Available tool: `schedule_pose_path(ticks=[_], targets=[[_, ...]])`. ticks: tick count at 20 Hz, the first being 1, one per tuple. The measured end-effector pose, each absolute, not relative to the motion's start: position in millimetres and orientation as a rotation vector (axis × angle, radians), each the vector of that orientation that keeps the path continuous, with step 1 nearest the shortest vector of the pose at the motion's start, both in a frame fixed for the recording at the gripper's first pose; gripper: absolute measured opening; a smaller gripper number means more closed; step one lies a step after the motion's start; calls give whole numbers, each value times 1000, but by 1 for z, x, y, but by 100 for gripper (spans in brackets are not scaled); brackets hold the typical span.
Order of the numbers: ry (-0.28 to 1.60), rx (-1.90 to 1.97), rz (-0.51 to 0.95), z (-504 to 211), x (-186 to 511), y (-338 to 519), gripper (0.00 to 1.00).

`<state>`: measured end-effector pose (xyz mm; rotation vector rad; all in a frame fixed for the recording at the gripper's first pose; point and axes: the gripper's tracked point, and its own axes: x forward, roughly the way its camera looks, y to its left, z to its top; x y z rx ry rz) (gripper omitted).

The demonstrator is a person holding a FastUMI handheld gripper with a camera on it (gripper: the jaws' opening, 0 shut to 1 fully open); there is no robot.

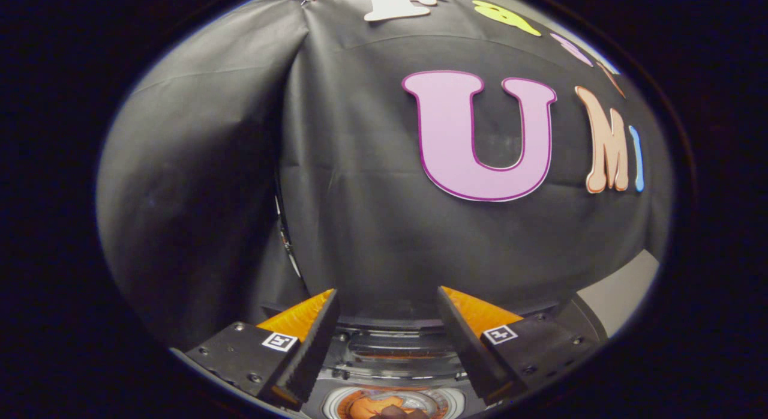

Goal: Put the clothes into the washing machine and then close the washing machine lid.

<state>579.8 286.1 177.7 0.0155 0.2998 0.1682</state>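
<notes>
The gripper (387, 299) has its fingers spread, gripping nothing. Between them at six o'clock lies the grey round-mouthed washing machine (393, 347); black cloth wall (360, 215) at twelve.

The gripper (387, 299) has two wedge-shaped fingers (312, 341) whose facing inner sides carry ribbed pads (465, 341). Each finger sits on a black block (240, 353) set with small round screws. On each block, near the finger, is a white square marker (280, 341) printed with a black pattern.
</notes>
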Motion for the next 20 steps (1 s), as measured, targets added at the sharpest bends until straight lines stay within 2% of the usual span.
schedule_pose_path(ticks=[8, 20], targets=[[400, 14, 36, 134, 625, 263, 97], [507, 29, 53, 111, 632, 264, 97]])
